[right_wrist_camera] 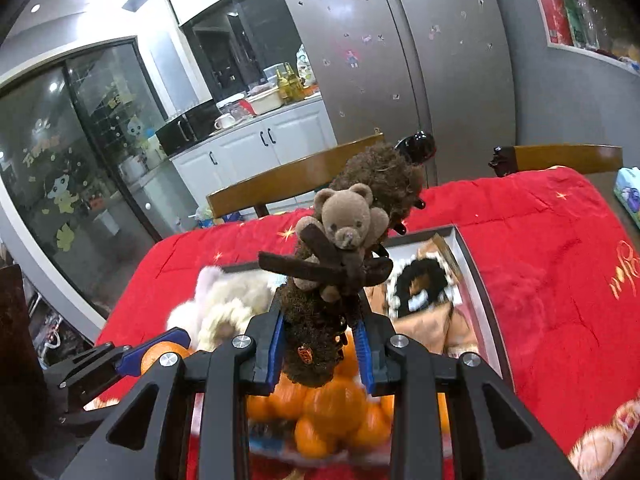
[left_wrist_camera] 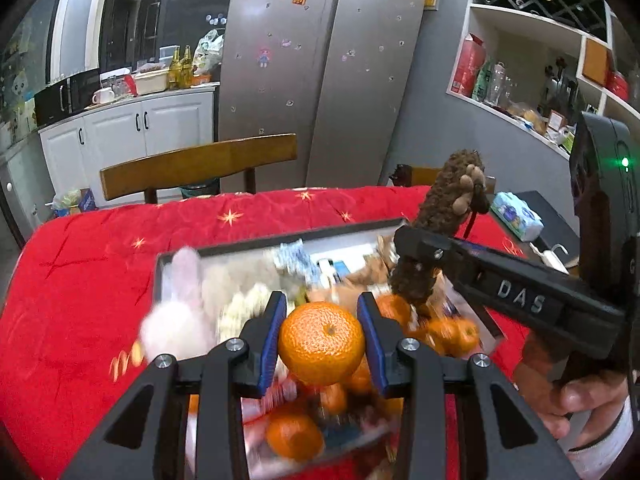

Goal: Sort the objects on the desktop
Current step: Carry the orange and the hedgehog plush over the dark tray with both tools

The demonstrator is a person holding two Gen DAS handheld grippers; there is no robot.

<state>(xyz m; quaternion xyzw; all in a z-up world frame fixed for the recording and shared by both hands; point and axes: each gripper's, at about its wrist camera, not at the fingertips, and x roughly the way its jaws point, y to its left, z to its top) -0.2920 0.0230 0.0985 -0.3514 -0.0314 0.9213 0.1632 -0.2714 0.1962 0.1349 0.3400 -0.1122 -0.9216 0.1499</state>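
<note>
An orange point(left_wrist_camera: 322, 342) is clamped between the blue pads of the left gripper point(left_wrist_camera: 322, 340), above a tray point(left_wrist_camera: 280, 240) of mixed items on a red cloth point(left_wrist_camera: 80, 280). A fuzzy brown hair clip with a small bear point(right_wrist_camera: 344, 220) is gripped by the right gripper point(right_wrist_camera: 320, 344), over more oranges point(right_wrist_camera: 320, 412).

Home kitchen. Big silver fridge point(left_wrist_camera: 320, 68) with magnets stands in middle. White cupboards point(left_wrist_camera: 132, 128) left of fridge, shelves point(left_wrist_camera: 532, 80) right of fridge, red-covered table point(left_wrist_camera: 100, 272) and wooden chair point(left_wrist_camera: 200, 164) in front.
</note>
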